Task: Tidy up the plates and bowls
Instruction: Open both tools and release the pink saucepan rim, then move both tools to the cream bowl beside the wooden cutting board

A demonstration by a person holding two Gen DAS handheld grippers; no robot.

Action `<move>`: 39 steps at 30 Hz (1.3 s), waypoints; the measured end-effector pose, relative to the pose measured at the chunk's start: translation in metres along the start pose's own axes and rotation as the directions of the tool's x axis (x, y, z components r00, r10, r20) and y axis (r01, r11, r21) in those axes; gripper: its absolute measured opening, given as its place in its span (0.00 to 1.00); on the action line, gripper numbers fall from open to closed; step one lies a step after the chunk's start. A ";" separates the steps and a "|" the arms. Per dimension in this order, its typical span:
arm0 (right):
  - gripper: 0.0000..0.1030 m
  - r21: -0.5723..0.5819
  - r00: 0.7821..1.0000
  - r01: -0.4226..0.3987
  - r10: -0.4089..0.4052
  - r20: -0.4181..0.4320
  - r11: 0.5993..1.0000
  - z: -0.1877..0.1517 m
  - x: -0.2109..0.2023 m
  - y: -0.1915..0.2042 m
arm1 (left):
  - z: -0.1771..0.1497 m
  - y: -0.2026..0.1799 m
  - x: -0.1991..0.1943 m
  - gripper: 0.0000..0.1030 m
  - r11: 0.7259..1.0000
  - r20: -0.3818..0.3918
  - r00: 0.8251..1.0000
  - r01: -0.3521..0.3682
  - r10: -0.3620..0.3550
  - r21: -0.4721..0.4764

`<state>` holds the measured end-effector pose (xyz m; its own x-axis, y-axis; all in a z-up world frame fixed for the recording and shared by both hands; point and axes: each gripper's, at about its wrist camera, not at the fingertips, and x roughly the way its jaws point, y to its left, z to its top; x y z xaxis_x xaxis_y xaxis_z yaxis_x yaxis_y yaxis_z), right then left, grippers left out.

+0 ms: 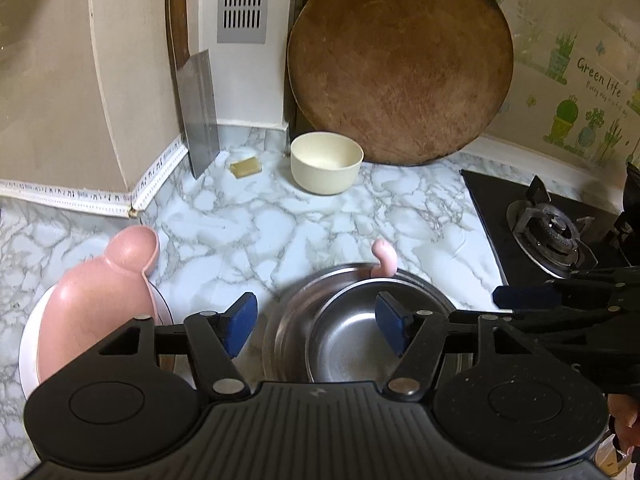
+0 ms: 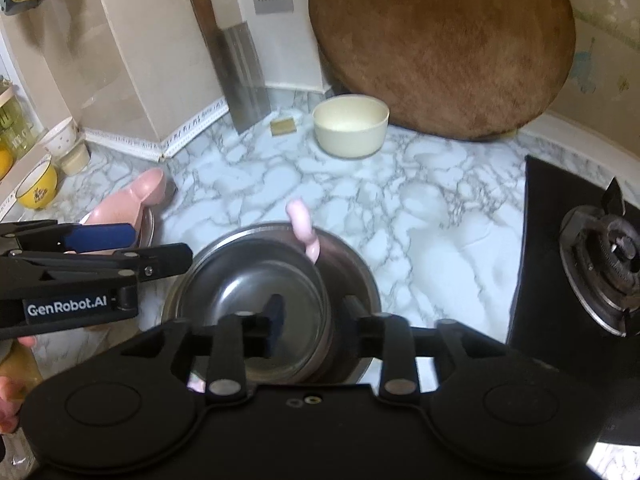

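We are looking at a marble counter [image 1: 280, 220] with a round wooden board [image 1: 400, 60] leaning at the upper right. Low in the frame, a steel bowl [image 1: 352, 340] is sitting nested in a wider steel plate [image 1: 288, 312], both below our left gripper [image 1: 316, 320], whose jaws are standing well apart, gripping nothing. Our right gripper [image 2: 316, 320] is hanging partly open over the same bowl, empty. A pink dish [image 1: 92, 300] is lying lower left, a cream bowl [image 1: 326, 168] mid-counter, a cleaver [image 1: 196, 92] upper left, a burner [image 1: 556, 232] at right.

cleaver [image 1: 198, 112] | round chopping board [image 1: 400, 64] | gas burner [image 1: 554, 232] | marble counter [image 1: 340, 220]
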<state>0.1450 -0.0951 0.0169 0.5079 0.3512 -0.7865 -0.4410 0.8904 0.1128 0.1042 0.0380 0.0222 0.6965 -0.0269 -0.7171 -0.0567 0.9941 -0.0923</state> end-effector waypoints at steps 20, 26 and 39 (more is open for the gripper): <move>1.00 0.143 0.992 0.071 -0.085 0.097 0.987 0.086 0.018 -0.036 | 0.089 0.029 0.053 0.73 0.999 -0.014 0.999 0.030 -0.030 -0.013; 1.00 0.209 0.992 0.084 -0.101 0.072 0.974 0.126 0.045 -0.048 | 0.128 0.032 0.091 0.74 0.999 -0.037 0.999 0.022 -0.024 -0.033; 0.99 0.322 0.992 0.120 -0.124 -0.008 0.939 0.181 0.127 -0.074 | 0.176 0.039 0.192 0.74 0.999 -0.089 0.996 -0.010 0.008 -0.031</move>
<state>0.3761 -0.0645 0.0189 0.5528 0.2357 -0.7993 -0.1149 0.9716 0.2070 0.3614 0.0897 0.0027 0.6299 -0.0284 -0.7761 -0.0860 0.9906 -0.1061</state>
